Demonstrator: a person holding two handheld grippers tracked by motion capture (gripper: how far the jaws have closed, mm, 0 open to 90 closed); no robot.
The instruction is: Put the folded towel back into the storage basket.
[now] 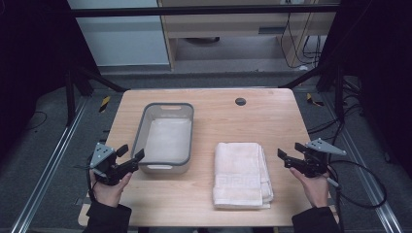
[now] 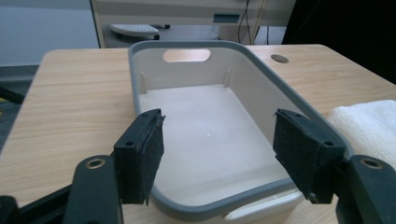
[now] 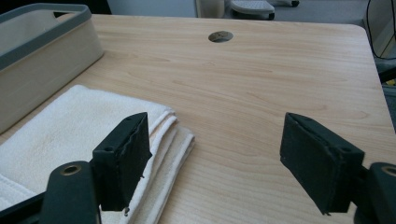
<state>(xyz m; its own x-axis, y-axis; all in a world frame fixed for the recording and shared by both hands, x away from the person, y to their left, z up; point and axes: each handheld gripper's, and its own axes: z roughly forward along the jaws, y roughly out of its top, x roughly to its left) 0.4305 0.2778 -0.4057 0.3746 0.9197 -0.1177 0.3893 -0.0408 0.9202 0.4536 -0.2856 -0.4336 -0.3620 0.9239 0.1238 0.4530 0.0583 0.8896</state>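
- On the counter (image 1: 204,194), a grey-rimmed bin (image 1: 165,138) sits left of centre; it serves as landmark for everything below. Its long axis runs from the near edge toward the far edge, handle cut-outs at each short end, and it stands upright and empty.
- Just right of the bin, apart from it, lies a folded white towel (image 1: 241,174). Its long axis runs parallel to the bin's, near to far. The stacked, layered edges face right, away from the bin, and the patterned band lies at the near end.
- Left of the bin's near corner hover the left tongs (image 1: 130,156), jaws spread wide with nothing between them; in the left gripper view they frame the bin's near rim (image 2: 210,207).
- Right of the towel, farther from the bin, hang the right tongs (image 1: 289,154), likewise spread wide and empty, aimed at the towel's layered edge (image 3: 161,135).
- Risks, as I judge them: a pinch on that loose edge may catch just the top layers, so the fold opens and the towel drapes or drags when lifted.
- A towel carried by one side could snag on the bin's rim, or nudge the light bin across the counter.
- A jaw lowered too steeply might jam against the counter instead of sliding under the stack.
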